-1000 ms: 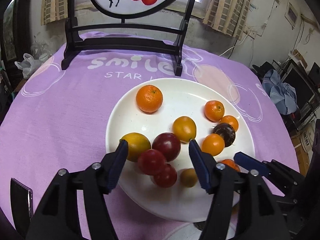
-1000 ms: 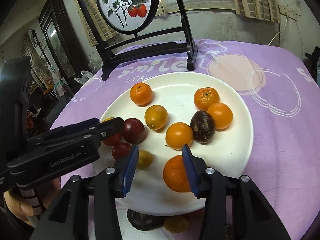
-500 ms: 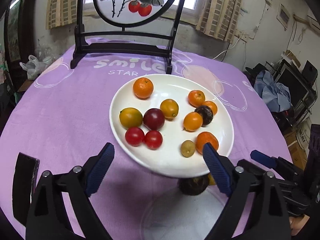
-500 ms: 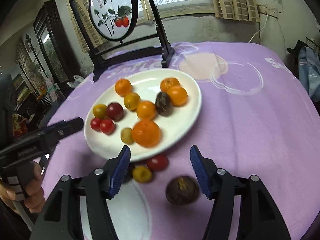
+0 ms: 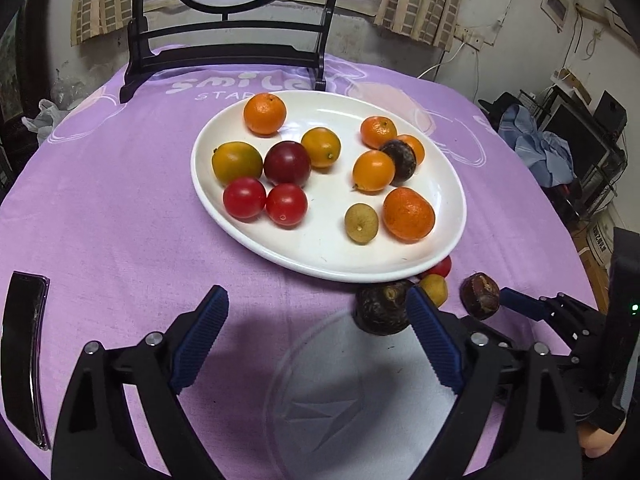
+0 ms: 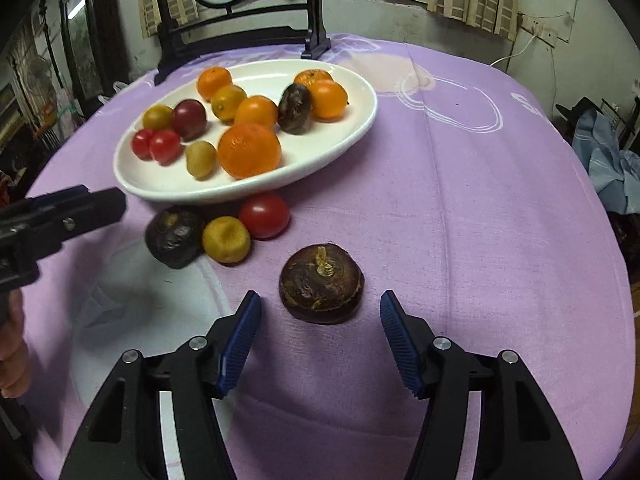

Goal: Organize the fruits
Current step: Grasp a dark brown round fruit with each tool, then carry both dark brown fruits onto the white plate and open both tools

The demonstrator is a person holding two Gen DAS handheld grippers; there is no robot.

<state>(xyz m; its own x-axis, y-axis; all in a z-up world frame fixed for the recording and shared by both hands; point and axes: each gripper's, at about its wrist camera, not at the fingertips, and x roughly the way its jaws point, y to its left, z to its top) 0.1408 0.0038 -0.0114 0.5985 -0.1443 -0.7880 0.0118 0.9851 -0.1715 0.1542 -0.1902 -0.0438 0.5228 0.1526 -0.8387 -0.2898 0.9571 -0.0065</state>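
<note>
Left wrist view: left tool [image 5: 314, 334] spread apart, holding nothing, over the purple surface [image 5: 120, 232]; plate [image 5: 320, 256] of fruit just ahead.
Right wrist view: right tool [image 6: 320, 338] spread apart; dark brown fruit [image 6: 321, 283] lies on the surface just ahead of its tips, untouched.

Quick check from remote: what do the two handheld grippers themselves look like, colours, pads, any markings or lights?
Both the left gripper and the right gripper are matte black plastic frames with silver screw heads at the pivots. Their jaws carry ribbed blue pads. A small green light glows on the right unit's body in the left wrist view. No cables or readable markings show.
</note>
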